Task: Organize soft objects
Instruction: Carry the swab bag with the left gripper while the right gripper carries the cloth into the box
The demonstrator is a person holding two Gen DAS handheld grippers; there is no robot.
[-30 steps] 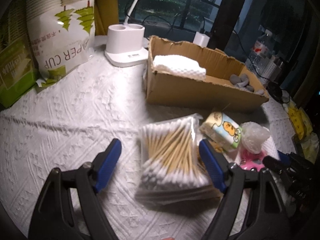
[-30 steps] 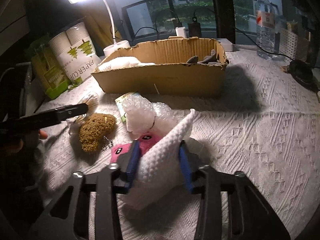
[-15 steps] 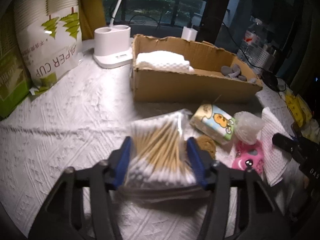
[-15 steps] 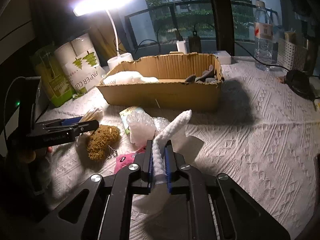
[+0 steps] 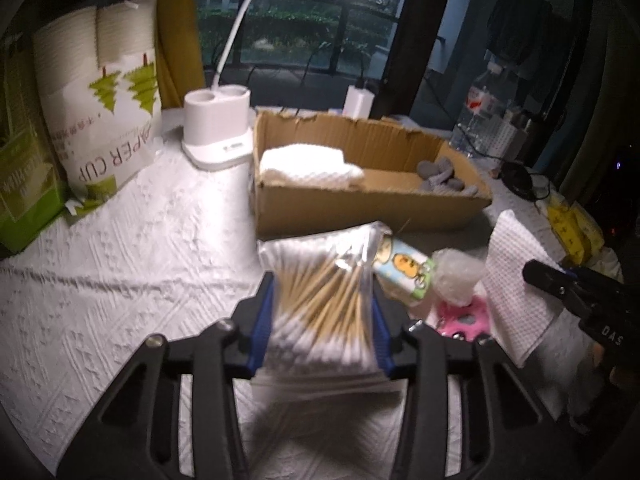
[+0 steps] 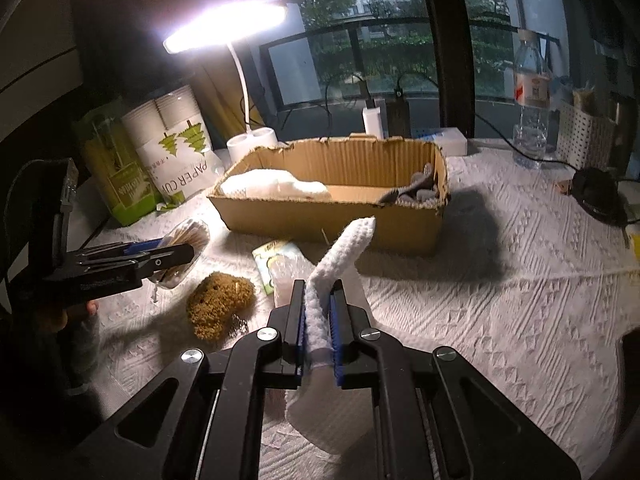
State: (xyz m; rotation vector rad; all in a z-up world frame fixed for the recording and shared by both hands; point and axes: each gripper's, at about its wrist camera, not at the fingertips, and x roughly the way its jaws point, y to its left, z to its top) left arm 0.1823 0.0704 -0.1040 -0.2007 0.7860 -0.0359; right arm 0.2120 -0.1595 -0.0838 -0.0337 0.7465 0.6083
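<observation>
My left gripper (image 5: 322, 316) is shut on a clear bag of cotton swabs (image 5: 320, 300) and holds it above the table; it also shows in the right wrist view (image 6: 160, 258). My right gripper (image 6: 318, 320) is shut on a white waffle cloth (image 6: 340, 264), lifted off the table, also in the left wrist view (image 5: 516, 280). The cardboard box (image 5: 360, 208) (image 6: 332, 220) stands beyond, holding a folded white cloth (image 5: 304, 166) and a grey soft item (image 5: 440, 174). A brown sponge (image 6: 220, 304), a tissue pack (image 5: 404, 268), bubble wrap (image 5: 456, 276) and a pink toy (image 5: 464, 316) lie on the table.
A desk lamp base (image 5: 216, 132) and a paper cup pack (image 5: 100, 108) stand at the back left with a green box (image 5: 24, 184). A water bottle (image 6: 530, 96) and a black device with cables (image 6: 596, 196) are at the back right. A white textured cloth (image 6: 520, 280) covers the table.
My left gripper closed on the swab bag and lifted it. My right gripper closed tight on the white cloth and raised it off the pile.
</observation>
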